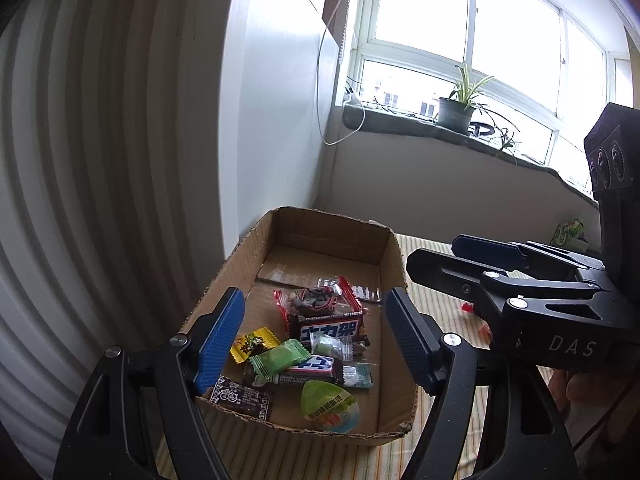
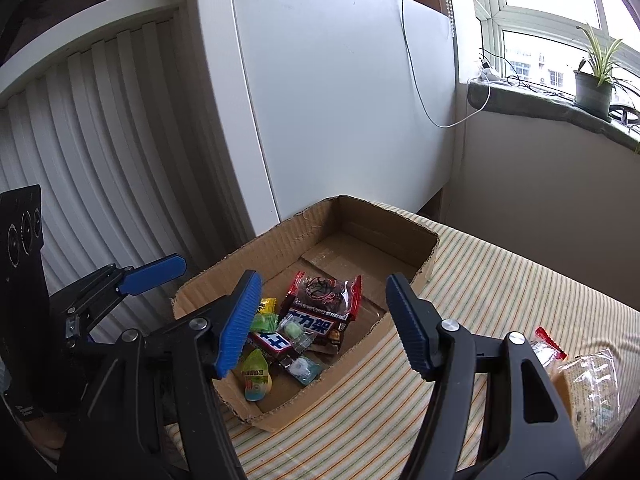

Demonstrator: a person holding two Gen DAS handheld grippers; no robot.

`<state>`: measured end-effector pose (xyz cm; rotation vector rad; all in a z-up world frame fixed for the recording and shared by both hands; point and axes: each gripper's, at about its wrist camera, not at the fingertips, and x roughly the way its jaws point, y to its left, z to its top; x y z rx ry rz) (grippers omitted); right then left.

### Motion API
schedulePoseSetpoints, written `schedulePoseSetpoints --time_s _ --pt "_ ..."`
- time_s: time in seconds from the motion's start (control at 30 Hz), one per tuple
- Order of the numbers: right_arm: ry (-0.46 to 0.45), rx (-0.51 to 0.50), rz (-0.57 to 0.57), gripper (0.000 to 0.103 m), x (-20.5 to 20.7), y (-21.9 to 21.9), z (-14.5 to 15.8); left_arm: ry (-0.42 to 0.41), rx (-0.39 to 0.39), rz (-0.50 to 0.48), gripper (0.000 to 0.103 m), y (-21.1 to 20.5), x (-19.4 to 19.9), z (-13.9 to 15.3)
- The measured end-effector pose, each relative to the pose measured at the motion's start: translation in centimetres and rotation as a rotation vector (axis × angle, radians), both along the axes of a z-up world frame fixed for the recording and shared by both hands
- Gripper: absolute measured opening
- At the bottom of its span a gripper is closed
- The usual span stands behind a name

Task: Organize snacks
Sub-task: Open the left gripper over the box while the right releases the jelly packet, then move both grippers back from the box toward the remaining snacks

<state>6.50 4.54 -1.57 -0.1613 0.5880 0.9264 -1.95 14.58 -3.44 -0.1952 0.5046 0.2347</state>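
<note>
An open cardboard box (image 1: 394, 248) sits on a striped cloth and holds several wrapped snacks. Among them are a red-edged packet (image 1: 316, 300), a dark chocolate bar (image 1: 330, 330), a yellow candy (image 1: 254, 344), a green candy (image 1: 280, 360) and a green jelly cup (image 1: 328, 404). My left gripper (image 1: 316, 340) hangs open over the box's near end, nothing between its blue pads. My right gripper (image 2: 324, 320) is also open and empty, above the box's (image 2: 430, 248) near right wall. Each view shows the other gripper at its side, the right one (image 1: 480, 264) and the left one (image 2: 152, 270).
Loose on the striped cloth (image 2: 500, 280) right of the box lie a red-ended candy (image 2: 548, 344) and a clear bag (image 2: 592, 384). A white cabinet (image 2: 340, 100) stands behind the box. A windowsill with a potted plant (image 1: 456, 112) runs along the far right.
</note>
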Motion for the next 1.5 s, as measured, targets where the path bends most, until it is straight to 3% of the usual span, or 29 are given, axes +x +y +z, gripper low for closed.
schedulePoseSetpoints --time_s 0.43,0.5,0.57,0.87,1.1,1.27,1.5 --pt "0.024 0.033 -0.040 0.073 -0.5 -2.8 -1.1 0.029 0.032 -0.011 0.077 -1.0 -0.1 0.2" --pt "0.003 0.035 -0.088 0.083 -0.7 -4.7 -1.7 0.045 0.041 -0.029 0.077 -1.8 0.2 0.0" --pt "-0.025 0.033 -0.139 0.086 -1.2 -6.9 -2.2 0.065 0.056 -0.059 0.077 -3.0 0.5 -0.3" --pt "0.040 0.035 -0.348 0.086 -1.4 -18.5 -4.3 0.144 0.028 -0.241 0.077 -10.7 2.6 -2.6" --pt "0.053 0.073 -0.443 0.087 -2.2 -25.1 -4.6 0.177 0.040 -0.357 0.077 -16.8 3.7 -3.0" --pt "0.053 0.104 -0.449 0.087 -2.4 -26.4 -4.2 0.180 0.079 -0.377 0.077 -19.0 3.4 -2.7" --pt "0.081 0.096 -0.424 0.087 -1.9 -25.6 -5.3 0.193 0.084 -0.353 0.077 -18.8 3.4 -2.9"
